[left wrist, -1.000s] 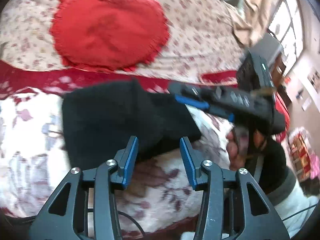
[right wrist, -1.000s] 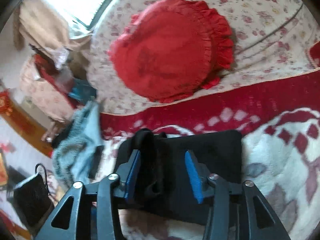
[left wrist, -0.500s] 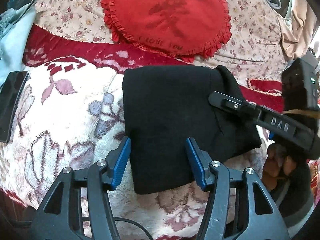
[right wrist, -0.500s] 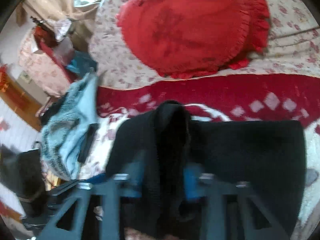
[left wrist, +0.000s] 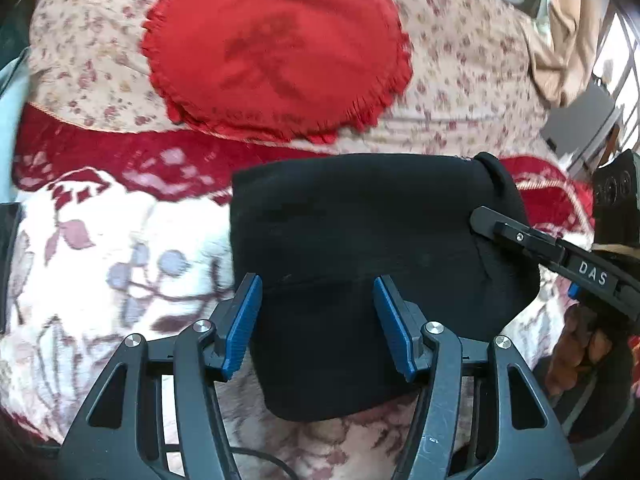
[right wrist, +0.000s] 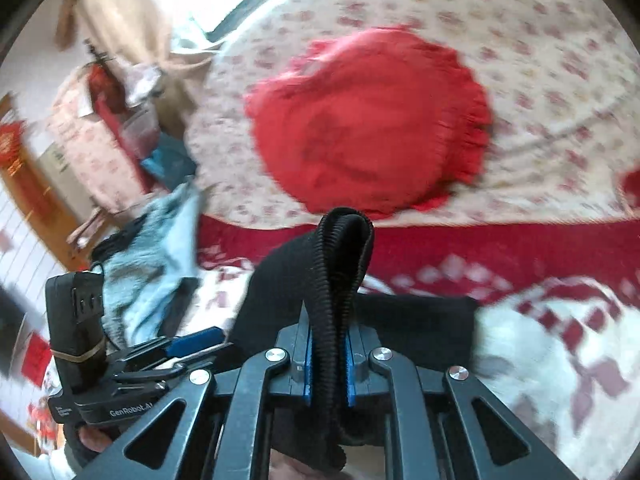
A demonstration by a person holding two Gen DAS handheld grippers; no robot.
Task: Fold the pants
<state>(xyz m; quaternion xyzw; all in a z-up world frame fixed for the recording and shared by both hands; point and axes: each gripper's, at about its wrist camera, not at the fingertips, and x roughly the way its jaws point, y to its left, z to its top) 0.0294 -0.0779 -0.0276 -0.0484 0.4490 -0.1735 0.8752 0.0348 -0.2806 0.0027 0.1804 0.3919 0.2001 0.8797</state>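
Observation:
The black pants [left wrist: 360, 240] lie folded into a compact block on the floral blanket [left wrist: 100, 248]. My left gripper [left wrist: 318, 320] is open, its blue pads on either side of the block's near edge, just above it. My right gripper [right wrist: 328, 360] is shut on the ribbed waistband edge [right wrist: 340, 248] at the block's right end and lifts it into an upright fold. The right gripper also shows in the left wrist view [left wrist: 520, 236], its tip on the pants' right side. The left gripper shows in the right wrist view [right wrist: 188, 344].
A red heart-shaped cushion [left wrist: 276, 48] lies on the flowered bedspread [left wrist: 460, 60] behind the pants. Light blue clothing [right wrist: 160, 248] lies at the left. A dark phone [left wrist: 8, 264] sits at the far left edge. Furniture and a window [left wrist: 612, 68] are at the right.
My right gripper has closed on the waistband edge and raised it. My left gripper stays open and has moved slightly forward over the pants' near edge.

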